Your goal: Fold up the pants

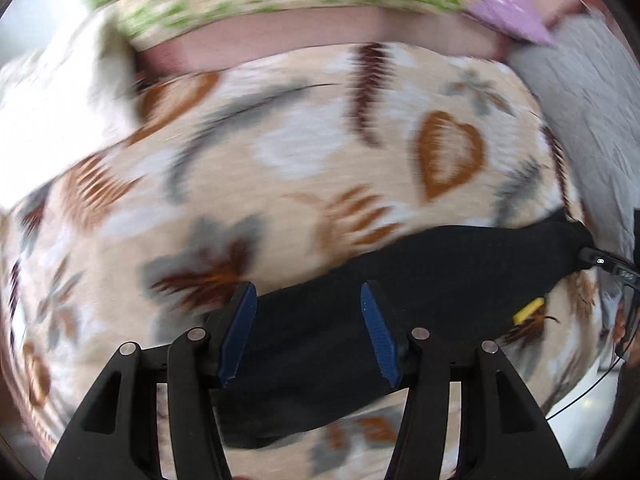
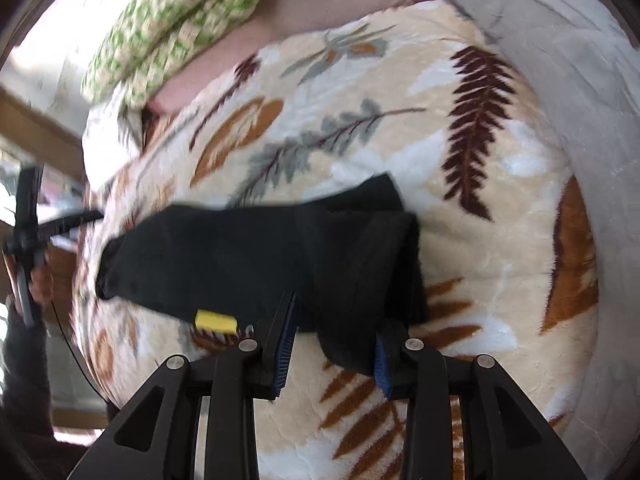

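One pair of black pants point(image 2: 256, 256) lies on a cream blanket point(image 2: 460, 264) printed with brown and grey leaves, folded into a thick band that runs from about nine o'clock toward three o'clock in the right wrist view, with a doubled-over layer stacked at its three o'clock end and a small yellow tag point(image 2: 216, 321) at its near edge. The right gripper point(image 2: 332, 350) sits at six o'clock with its blue-padded jaws apart; a corner of the black cloth hangs down between them, though whether the pads touch it is hard to tell. In the left wrist view, which is blurred, the left gripper point(image 1: 308, 332) also has its jaws spread wide, with the pants point(image 1: 400, 280) lying across the gap beyond the fingers and stretching toward three o'clock, where the yellow tag point(image 1: 529, 310) shows again. The blanket point(image 1: 280, 160) covers a bed; a green-and-cream patterned pillow point(image 2: 180, 28) rests at eleven o'clock in the right view, a grey quilt point(image 2: 560, 60) lies along the edge from one to three o'clock, and a strip of pink sheet point(image 1: 320, 40) shows between pillow and blanket. No containers are visible.
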The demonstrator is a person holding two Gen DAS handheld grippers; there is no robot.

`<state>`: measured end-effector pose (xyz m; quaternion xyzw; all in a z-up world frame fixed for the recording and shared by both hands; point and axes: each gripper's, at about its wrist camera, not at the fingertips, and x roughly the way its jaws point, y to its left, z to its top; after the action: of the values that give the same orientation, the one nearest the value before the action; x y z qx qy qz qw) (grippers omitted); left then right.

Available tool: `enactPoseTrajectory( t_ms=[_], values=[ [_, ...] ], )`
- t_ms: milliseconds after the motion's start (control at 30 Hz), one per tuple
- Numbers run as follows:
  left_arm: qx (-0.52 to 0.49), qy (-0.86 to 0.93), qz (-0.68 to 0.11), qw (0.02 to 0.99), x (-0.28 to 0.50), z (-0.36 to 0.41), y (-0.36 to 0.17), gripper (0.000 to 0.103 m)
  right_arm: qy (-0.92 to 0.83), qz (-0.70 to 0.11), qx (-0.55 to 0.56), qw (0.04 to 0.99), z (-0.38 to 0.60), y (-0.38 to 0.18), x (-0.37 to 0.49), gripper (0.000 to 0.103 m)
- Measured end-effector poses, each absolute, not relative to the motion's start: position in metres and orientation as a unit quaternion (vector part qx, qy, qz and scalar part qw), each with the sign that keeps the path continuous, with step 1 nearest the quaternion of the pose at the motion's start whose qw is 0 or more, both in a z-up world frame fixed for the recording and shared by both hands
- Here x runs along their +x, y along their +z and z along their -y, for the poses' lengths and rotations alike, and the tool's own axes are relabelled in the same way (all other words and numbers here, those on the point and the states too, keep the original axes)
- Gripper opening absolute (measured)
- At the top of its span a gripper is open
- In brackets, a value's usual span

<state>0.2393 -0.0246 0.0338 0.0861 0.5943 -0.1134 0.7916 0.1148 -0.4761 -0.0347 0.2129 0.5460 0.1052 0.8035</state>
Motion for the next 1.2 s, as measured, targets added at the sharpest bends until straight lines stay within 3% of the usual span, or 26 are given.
enactPoseTrajectory(
  t_ms=[100, 267, 733, 1000, 1100, 1133, 1200],
  values=[
    [0.024, -0.086, -0.622, 0.778, 0.243, -0.036, 0.027, 0.053, 0.100, -0.538, 0.253, 0.798, 0.484, -0.039, 0.125, 0.043],
    [-0.054, -0.067, -0.659, 0.747, 0.238, -0.087, -0.003, 0.053, 0.090, -0.538, 0.286, 0.788, 0.486, -0.050, 0.135, 0.044],
    [-0.066, -0.139, -0.656, 0.739, 0.246, -0.041, -0.029, 0.052, 0.077, -0.541, 0.289, 0.786, 0.478, -0.048, 0.140, 0.044],
    [-0.103, -0.141, -0.632, 0.755, 0.232, -0.050, -0.027, 0.027, 0.075, -0.520, 0.374, 0.764, 0.496, -0.062, 0.142, 0.044],
    [-0.142, -0.131, -0.624, 0.757, 0.228, -0.058, -0.030, 0.009, 0.069, -0.509, 0.408, 0.755, 0.502, -0.070, 0.142, 0.044],
    [-0.159, -0.125, -0.618, 0.760, 0.226, -0.061, -0.031, 0.006, 0.063, -0.507, 0.409, 0.756, 0.502, -0.070, 0.142, 0.040],
    [-0.186, -0.114, -0.605, 0.766, 0.224, -0.066, -0.031, 0.004, 0.057, -0.501, 0.403, 0.764, 0.502, -0.067, 0.142, 0.015]
  ],
)
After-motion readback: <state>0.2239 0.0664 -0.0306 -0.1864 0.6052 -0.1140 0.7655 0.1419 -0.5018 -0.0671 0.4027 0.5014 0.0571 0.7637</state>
